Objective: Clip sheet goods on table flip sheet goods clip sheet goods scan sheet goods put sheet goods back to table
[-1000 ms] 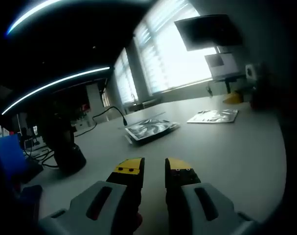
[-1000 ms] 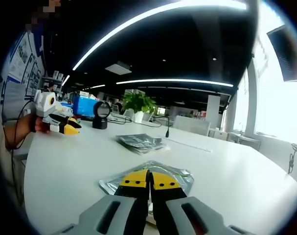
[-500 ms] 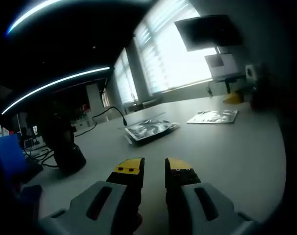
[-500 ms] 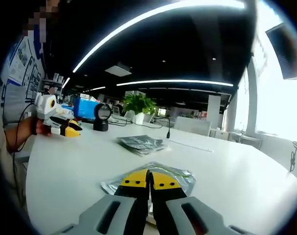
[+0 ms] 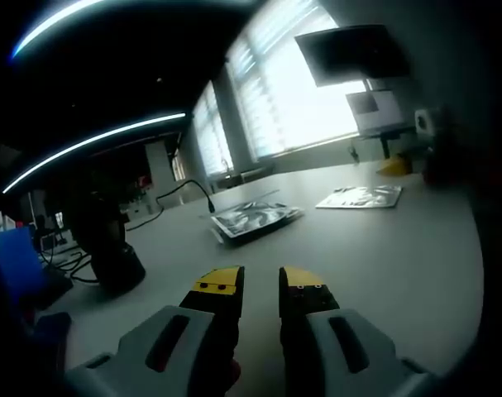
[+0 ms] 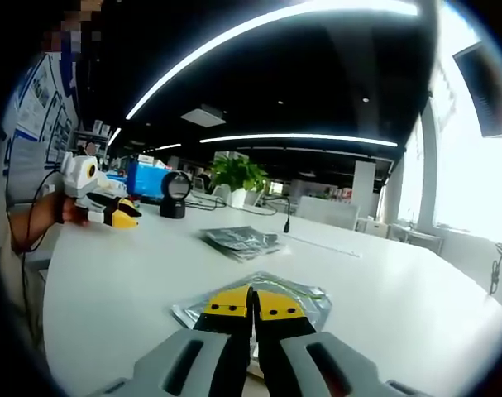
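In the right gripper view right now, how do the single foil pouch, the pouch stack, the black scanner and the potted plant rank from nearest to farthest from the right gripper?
1. The single foil pouch, lying under the tips of the right gripper.
2. The pouch stack, mid-table, just left of centre.
3. The black scanner, at the table's far left side.
4. The potted plant, behind the far edge of the table.

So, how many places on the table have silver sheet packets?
2. One single packet lies right at the right gripper, whose jaws are shut. A small stack lies farther out, mid-table; how many packets are in it cannot be told.
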Demonstrator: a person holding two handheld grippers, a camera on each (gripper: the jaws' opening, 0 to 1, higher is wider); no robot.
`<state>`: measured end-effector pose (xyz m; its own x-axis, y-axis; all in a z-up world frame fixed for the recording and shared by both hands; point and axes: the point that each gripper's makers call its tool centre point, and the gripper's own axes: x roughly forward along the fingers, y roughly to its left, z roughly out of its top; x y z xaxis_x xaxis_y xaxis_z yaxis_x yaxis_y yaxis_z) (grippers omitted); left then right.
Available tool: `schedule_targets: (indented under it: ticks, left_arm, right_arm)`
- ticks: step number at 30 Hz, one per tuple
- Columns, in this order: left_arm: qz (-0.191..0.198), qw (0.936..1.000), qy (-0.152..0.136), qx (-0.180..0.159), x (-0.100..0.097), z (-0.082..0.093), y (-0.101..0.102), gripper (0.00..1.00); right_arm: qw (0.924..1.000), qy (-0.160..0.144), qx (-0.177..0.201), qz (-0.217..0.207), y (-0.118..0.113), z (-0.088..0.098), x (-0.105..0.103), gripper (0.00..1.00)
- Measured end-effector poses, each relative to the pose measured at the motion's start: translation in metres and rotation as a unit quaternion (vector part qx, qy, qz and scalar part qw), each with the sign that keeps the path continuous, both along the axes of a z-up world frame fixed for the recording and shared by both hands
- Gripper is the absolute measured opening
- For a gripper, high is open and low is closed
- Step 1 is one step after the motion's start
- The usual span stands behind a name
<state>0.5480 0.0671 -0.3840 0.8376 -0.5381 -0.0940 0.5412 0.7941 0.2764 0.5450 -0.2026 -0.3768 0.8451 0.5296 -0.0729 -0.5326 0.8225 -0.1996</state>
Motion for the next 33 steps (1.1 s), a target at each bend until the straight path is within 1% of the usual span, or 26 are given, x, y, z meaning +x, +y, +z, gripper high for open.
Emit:
schedule_targets:
  ticks: [4,7,11,14,18,20,22,25,27,28,29,31,33]
  left_arm:
    - [-0.001,1.0000,0.000,-0.001,0.001,0.000,0.000,0.09]
    - [-0.001,1.0000,0.001,-0.002,0.002,-0.001,0.000,0.09]
    - [0.000,1.0000,0.001,-0.002,0.002,-0.001,0.001,0.09]
    - [0.000,1.0000,0.002,-0.002,0.003,-0.002,0.001,0.09]
    - [0.000,1.0000,0.002,-0.001,0.003,-0.002,0.001,0.09]
    - [0.000,1.0000,0.002,0.000,0.002,-0.002,0.001,0.09]
    - [0.000,1.0000,0.002,0.000,0.001,-0.002,0.001,0.09]
    - [0.000,1.0000,0.001,0.000,0.001,-0.003,0.001,0.09]
    - [0.000,1.0000,0.002,0.000,0.001,-0.003,0.001,0.09]
    - [0.000,1.0000,0.002,0.000,0.001,-0.003,0.001,0.09]
    - [0.000,1.0000,0.002,0.001,0.001,-0.003,0.001,0.09]
    - [0.001,1.0000,0.002,0.000,0.000,-0.003,0.001,0.09]
    - [0.001,1.0000,0.002,0.001,0.000,-0.003,0.001,0.09]
  right_arm:
    - [1.0000,0.002,0.005,-0.002,-0.001,0.001,0.001,0.00]
    - [1.0000,0.003,0.000,-0.005,-0.002,0.000,0.001,0.00]
    - [0.9998,0.005,0.012,-0.017,-0.008,0.004,0.004,0.00]
    - [0.9997,0.011,0.013,-0.017,-0.007,0.004,0.004,0.00]
    - [0.9996,0.020,-0.015,-0.017,-0.004,0.001,0.007,0.01]
    - [0.9995,0.019,-0.016,-0.018,-0.004,0.003,0.009,0.01]
    - [0.9993,0.024,-0.016,-0.025,-0.007,0.006,0.014,0.01]
    - [0.9980,0.038,-0.032,-0.040,-0.013,0.008,0.024,0.01]
    - [0.9980,0.037,-0.033,-0.038,-0.013,0.011,0.029,0.01]
    - [0.9976,0.046,-0.037,-0.035,-0.012,0.010,0.033,0.01]
    - [0.9965,0.056,-0.045,-0.041,-0.015,0.008,0.038,0.01]
    - [0.9954,0.062,-0.054,-0.048,-0.018,0.008,0.045,0.01]
    - [0.9950,0.068,-0.054,-0.049,-0.021,0.008,0.051,0.02]
